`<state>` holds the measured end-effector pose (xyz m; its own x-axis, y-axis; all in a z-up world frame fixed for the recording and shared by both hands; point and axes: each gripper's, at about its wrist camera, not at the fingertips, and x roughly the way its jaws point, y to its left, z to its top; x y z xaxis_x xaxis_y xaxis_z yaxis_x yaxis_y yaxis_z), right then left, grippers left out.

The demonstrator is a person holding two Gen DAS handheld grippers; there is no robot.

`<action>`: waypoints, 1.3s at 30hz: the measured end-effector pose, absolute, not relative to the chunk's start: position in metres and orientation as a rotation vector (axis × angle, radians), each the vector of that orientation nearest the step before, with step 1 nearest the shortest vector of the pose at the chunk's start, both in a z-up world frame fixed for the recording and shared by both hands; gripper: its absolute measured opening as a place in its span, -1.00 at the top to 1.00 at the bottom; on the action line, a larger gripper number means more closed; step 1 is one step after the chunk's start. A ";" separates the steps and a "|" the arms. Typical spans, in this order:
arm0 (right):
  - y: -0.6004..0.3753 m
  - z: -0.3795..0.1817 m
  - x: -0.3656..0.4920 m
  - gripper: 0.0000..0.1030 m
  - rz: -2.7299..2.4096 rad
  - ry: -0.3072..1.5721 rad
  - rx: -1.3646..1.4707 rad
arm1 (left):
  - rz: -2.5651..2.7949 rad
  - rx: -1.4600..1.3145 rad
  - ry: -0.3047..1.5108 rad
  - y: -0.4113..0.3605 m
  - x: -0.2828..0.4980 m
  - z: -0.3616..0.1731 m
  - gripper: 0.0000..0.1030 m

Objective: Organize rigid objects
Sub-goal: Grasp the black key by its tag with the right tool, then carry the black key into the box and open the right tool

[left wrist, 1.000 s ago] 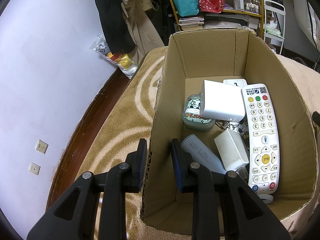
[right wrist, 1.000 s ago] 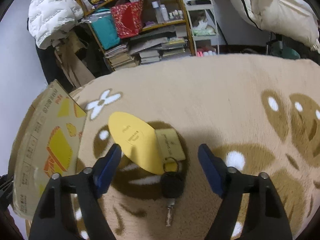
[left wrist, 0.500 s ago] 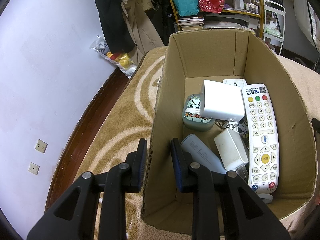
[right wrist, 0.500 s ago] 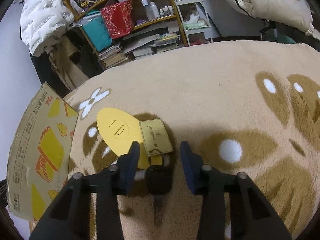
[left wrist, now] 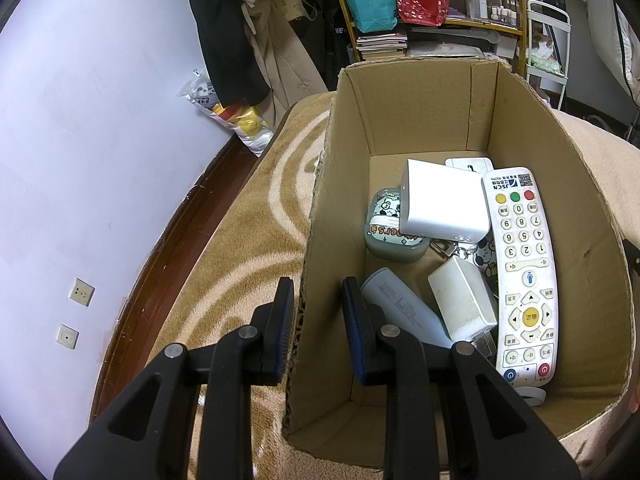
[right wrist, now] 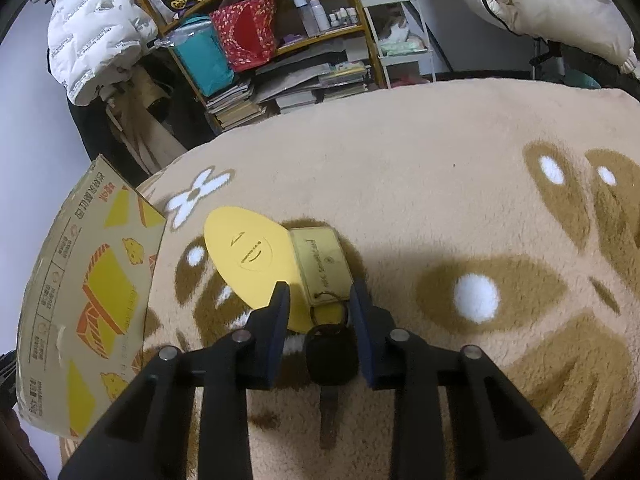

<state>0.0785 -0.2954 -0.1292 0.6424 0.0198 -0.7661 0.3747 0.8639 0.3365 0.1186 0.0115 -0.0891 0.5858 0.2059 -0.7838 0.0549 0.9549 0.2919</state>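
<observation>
A cardboard box stands on the carpet; its printed outer side shows in the right wrist view. Inside lie a white remote, a white cube charger, a cartoon-print case, a pale power bank and a small white adapter. My left gripper is shut on the box's left wall. A black key with a brass tag lies partly on a yellow oval card. My right gripper straddles the key ring and stands narrowly open, with a slim gap on the left.
Brown patterned fleece carpet covers the ground. A shelf with bags, books and bottles stands at the back beside hanging coats. A pale wall with sockets runs along the left.
My right gripper moved forward over the key and its fingers narrowed from wide open to a small gap around it. The left gripper and box stayed still.
</observation>
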 end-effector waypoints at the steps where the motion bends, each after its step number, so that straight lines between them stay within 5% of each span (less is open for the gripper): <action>1: -0.296 -0.131 0.078 0.61 -0.210 0.863 0.507 | 0.090 0.300 0.944 0.011 0.119 -0.089 0.53; 14: -0.290 -0.123 0.076 0.94 -0.218 0.834 0.471 | 0.090 0.300 0.944 0.012 0.119 -0.089 0.52; 39: -0.279 -0.102 0.078 0.94 -0.242 0.787 0.433 | 0.091 0.300 0.945 0.011 0.119 -0.089 0.52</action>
